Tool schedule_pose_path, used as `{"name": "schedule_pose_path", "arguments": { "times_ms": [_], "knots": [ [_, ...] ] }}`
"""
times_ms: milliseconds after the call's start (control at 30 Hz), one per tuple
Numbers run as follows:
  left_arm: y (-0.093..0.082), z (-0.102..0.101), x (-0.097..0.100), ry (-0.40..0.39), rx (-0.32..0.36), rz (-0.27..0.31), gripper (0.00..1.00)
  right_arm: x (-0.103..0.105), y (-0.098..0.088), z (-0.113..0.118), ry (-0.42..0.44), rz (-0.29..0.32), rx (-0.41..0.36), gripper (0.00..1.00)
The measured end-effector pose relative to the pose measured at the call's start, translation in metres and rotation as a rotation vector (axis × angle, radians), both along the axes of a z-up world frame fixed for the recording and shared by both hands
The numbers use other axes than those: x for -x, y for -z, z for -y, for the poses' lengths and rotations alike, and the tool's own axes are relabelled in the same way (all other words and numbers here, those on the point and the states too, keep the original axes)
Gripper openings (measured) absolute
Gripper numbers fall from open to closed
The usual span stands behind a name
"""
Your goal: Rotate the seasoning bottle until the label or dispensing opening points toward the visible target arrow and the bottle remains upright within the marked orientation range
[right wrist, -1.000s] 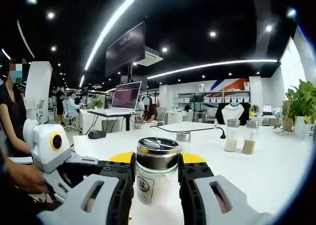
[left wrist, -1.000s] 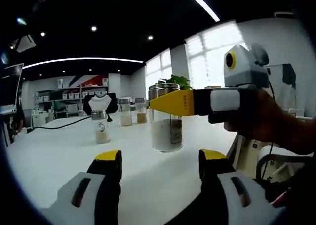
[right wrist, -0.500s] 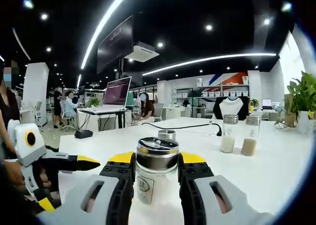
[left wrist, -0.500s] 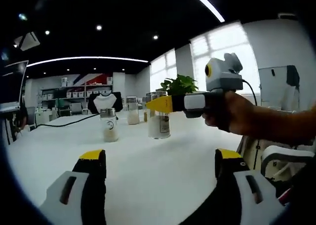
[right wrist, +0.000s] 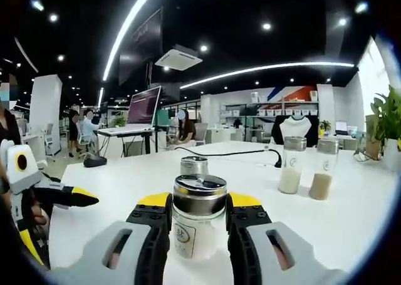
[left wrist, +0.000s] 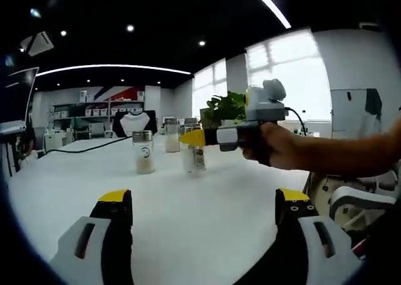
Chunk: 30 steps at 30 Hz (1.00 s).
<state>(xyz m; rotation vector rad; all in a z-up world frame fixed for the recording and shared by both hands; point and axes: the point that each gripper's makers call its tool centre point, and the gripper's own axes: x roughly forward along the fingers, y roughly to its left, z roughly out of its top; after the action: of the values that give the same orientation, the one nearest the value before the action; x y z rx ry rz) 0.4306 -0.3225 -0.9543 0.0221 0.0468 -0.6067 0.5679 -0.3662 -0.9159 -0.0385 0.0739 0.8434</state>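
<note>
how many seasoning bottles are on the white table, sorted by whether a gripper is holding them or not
Held in the right gripper: 1, the seasoning bottle.
Standing free: 3, one behind it and a pair to the right.
Total: 4.

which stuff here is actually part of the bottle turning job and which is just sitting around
Part of the job:
- seasoning bottle, upright between the right gripper's jaws
- left gripper, jaws apart and empty

Just lying about:
- two jars side by side on the white table
- metal-capped jar behind the held bottle
- black cable
- potted plant
- laptop
</note>
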Motion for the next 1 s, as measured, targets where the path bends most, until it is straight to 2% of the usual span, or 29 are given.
{"name": "schedule_pose_path", "arguments": {
  "times_ms": [100,267,333,467,567,833,1000],
  "knots": [
    [0.0,-0.001,0.0,0.001,-0.011,0.003,1.0,-0.009,0.003,-0.001,0.012,-0.014,-0.001,0.31],
    [0.002,0.001,0.002,0.017,-0.027,-0.003,0.99,-0.023,0.004,-0.003,0.011,-0.003,0.022,0.31],
    [0.003,0.002,0.002,0.024,-0.035,-0.003,0.98,-0.028,0.006,-0.002,0.03,-0.022,0.024,0.31],
    [0.003,0.0,0.002,0.025,-0.03,-0.007,0.98,-0.032,0.007,-0.004,0.031,0.008,0.067,0.31],
    [0.003,-0.001,0.002,0.027,-0.029,-0.011,0.98,-0.038,0.008,-0.004,0.039,0.004,0.082,0.31],
    [0.002,-0.001,0.002,0.028,-0.034,-0.008,0.98,-0.047,0.008,-0.008,0.012,0.016,0.088,0.31],
    [0.0,-0.002,0.003,0.021,-0.023,-0.006,0.97,-0.057,0.01,-0.002,0.039,0.009,0.064,0.31]
  ]
}}
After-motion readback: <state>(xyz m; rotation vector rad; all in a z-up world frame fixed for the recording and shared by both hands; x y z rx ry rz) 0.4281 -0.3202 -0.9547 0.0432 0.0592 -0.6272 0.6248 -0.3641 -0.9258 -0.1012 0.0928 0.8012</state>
